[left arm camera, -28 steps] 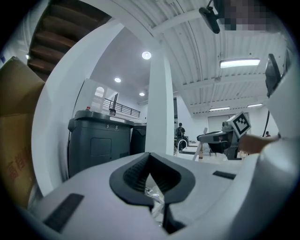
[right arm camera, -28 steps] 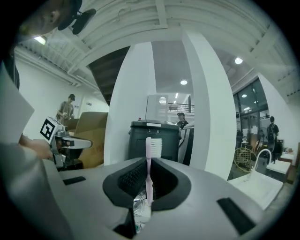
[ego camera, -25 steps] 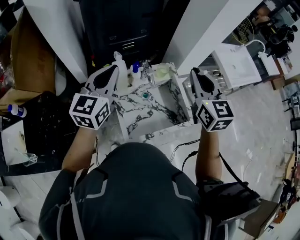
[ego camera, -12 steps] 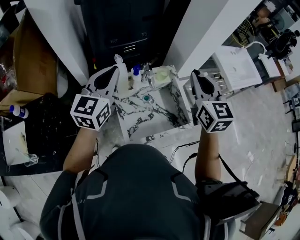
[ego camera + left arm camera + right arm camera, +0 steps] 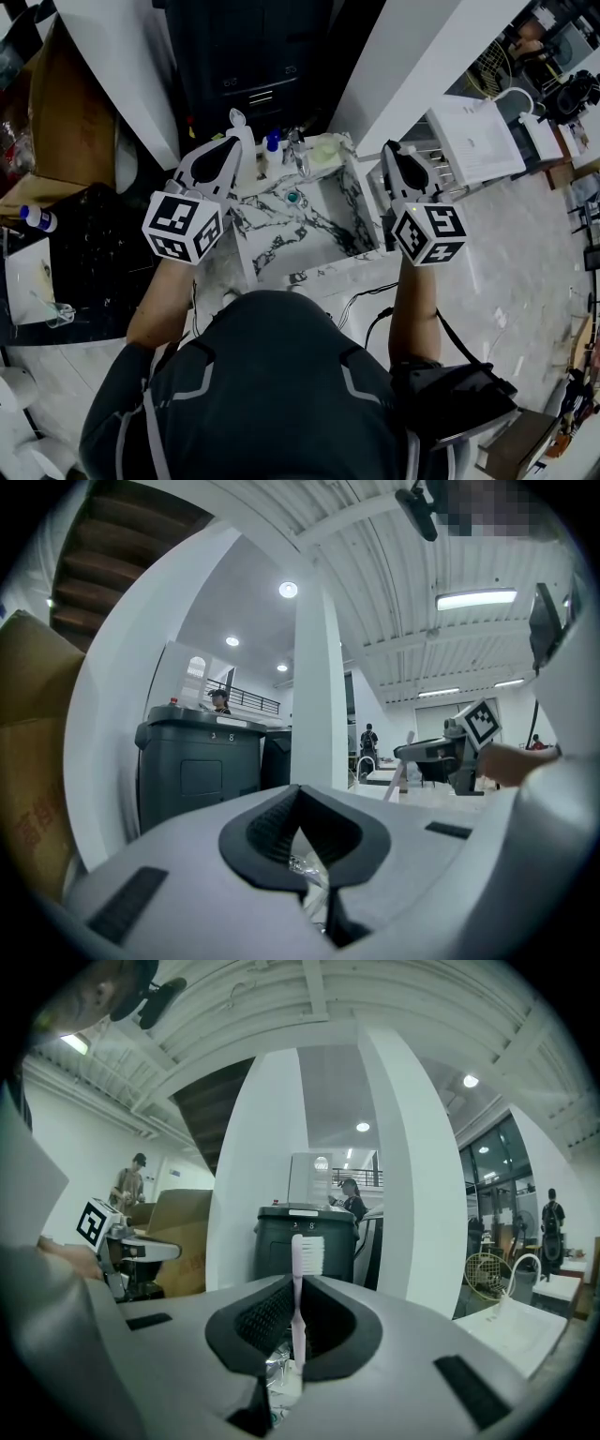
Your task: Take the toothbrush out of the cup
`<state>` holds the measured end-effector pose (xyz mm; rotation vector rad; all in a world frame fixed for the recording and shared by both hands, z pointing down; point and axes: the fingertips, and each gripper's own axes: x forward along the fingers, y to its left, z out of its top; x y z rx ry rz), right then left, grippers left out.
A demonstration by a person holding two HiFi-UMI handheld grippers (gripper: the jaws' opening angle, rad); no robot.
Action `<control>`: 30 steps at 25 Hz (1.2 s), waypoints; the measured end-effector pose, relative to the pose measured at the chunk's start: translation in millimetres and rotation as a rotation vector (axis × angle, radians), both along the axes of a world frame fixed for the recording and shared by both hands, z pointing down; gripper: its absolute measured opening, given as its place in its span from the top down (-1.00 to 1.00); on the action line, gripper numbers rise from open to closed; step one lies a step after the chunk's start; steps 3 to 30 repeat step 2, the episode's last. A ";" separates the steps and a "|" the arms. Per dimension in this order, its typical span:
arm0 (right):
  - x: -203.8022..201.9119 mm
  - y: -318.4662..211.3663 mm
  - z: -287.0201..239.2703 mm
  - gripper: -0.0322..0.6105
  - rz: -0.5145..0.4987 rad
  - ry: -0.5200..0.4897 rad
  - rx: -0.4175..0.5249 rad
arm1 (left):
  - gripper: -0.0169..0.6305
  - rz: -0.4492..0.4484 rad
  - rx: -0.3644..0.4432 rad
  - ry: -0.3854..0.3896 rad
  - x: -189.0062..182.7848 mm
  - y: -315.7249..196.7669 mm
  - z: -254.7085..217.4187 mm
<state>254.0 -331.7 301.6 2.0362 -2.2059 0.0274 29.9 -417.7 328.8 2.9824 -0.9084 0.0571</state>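
Observation:
A pale pink toothbrush [image 5: 302, 1288] stands upright between the pads of my right gripper [image 5: 298, 1335], which is shut on its handle, bristle head above the jaws. In the head view this gripper [image 5: 401, 161] hovers over the right rim of the marble sink [image 5: 323, 234]. The left gripper view also catches the toothbrush [image 5: 409, 754], standing in that gripper. My left gripper [image 5: 225, 150] hangs over the sink's left rim, its jaws closed together [image 5: 305, 855]. Something clear glints through the slit below them. A tall pale cup-like container [image 5: 240, 127] stands just beyond its tip.
A chrome tap [image 5: 298, 150], a blue-capped bottle [image 5: 272, 142] and a soap dish [image 5: 324, 146] line the sink's back edge. A dark bin [image 5: 197, 766] and white pillar [image 5: 319, 696] stand behind. At the left are a cardboard box [image 5: 66, 112] and a black counter [image 5: 84, 262].

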 end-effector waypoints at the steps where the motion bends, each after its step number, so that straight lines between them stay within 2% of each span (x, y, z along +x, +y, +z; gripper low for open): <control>1: 1.0 0.2 -0.2 0.78 0.000 -0.001 0.000 | 0.92 -0.002 0.000 -0.001 0.9 0.5 0.0; 30: 2.0 0.3 -0.4 0.78 0.000 -0.003 0.000 | 0.92 -0.004 0.000 -0.003 1.9 0.9 -0.1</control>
